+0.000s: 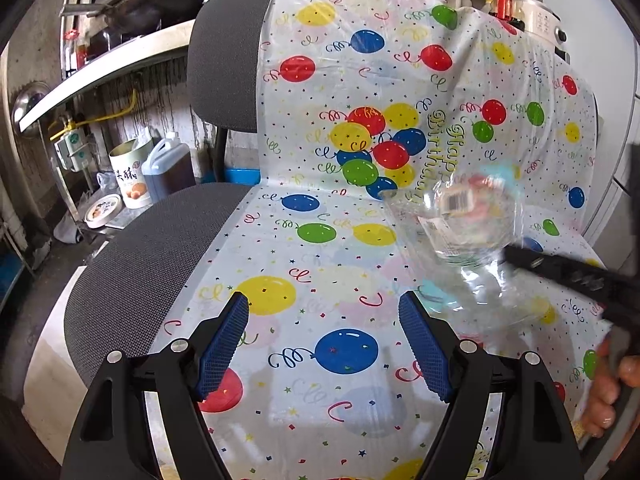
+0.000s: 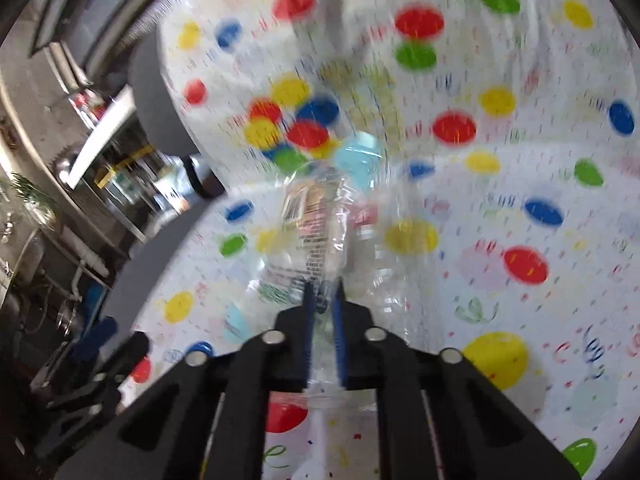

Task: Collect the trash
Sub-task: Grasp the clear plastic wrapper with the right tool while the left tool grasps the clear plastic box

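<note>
L gripper [image 1: 324, 344] sits nearest in the left wrist view, jaws wide apart w/ nothing between the blue pads [image 1: 220, 352]; it hangs over the front part of the chair seat [image 1: 132, 256], above the balloon-print plastic sheet [image 1: 320, 264] that covers the seat's right portion and runs up the backrest [image 1: 224, 64].

R gripper [image 2: 323, 292] is clamped together on a crumpled clear plastic wrapper [image 2: 316, 232]. In the right wrist view the blue pads pinch the wrapper's near end, w/ the rest of it bulging out ahead of the fingers. Printed label and a barcode show on it; the view is motion-blurred, so finer detail can't be read. From the left wrist view the same wrapper [image 1: 452, 220] shows toward the seat's right side, just in front of the backrest fold, w/ the R gripper coming in from the right edge. Whether it's lifted clear of the sheet or brushing it, can't tell. A hand [image 1: 608, 392] grips the R tool's handle at the seat's right edge.

Farther back, left of the chair: a printed tin [image 1: 130, 174] and a jug of dark liquid [image 1: 168, 168] on a low ledge. Above them a counter w/ a wok [image 1: 156, 8].
</note>
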Demonstrator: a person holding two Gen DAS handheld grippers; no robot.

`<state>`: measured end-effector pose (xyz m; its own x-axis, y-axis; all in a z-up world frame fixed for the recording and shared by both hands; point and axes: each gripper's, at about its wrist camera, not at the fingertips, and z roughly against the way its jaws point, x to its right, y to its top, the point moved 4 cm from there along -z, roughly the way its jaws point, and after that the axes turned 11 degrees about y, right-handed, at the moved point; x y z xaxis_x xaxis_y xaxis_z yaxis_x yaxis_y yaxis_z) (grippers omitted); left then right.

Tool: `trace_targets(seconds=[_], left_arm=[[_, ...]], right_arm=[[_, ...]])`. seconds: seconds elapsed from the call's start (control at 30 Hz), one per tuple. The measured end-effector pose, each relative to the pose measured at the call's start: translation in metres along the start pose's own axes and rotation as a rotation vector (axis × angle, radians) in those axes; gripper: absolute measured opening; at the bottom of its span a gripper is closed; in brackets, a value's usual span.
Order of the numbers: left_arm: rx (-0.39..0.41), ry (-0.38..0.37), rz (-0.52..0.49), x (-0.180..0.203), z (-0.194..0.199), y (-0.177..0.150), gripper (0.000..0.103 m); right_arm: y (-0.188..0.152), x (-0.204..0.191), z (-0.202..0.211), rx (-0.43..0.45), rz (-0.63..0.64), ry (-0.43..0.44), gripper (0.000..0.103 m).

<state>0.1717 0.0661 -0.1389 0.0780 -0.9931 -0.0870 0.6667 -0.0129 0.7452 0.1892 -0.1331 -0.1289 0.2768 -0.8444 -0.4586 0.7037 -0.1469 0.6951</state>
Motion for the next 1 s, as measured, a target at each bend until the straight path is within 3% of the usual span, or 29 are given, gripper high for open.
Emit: trace_targets(seconds=[0.2, 0.33, 0.6, 0.73, 0.9, 1.0], left_arm=[[0.004, 0.012, -0.053, 0.021, 0.002, 0.003, 0.078], [-0.012, -0.033, -0.073, 0.047, -0.003, 0.008, 0.078], [-0.088, -0.074, -0.049, 0.085, -0.039, 0.02, 0.075], [-0.131, -0.053, -0.041, 0.097, -0.063, 0.023, 0.057], [-0.197, -0.093, -0.005, 0.103, -0.082, 0.02, 0.047], [-0.212, -0.124, 0.0, 0.107, -0.088, 0.018, 0.023]], right_arm=[[0.016, -0.01, 0.062, 0.148, 0.165, -0.115, 0.003], [0.014, 0.008, 0.087, 0.16, 0.201, -0.228, 0.003], [-0.007, 0.047, 0.121, 0.169, 0.155, -0.299, 0.003], [-0.013, 0.06, 0.131, 0.172, 0.139, -0.326, 0.003], [-0.015, 0.07, 0.13, 0.166, 0.119, -0.33, 0.003], [-0.015, 0.073, 0.127, 0.159, 0.114, -0.326, 0.003]])
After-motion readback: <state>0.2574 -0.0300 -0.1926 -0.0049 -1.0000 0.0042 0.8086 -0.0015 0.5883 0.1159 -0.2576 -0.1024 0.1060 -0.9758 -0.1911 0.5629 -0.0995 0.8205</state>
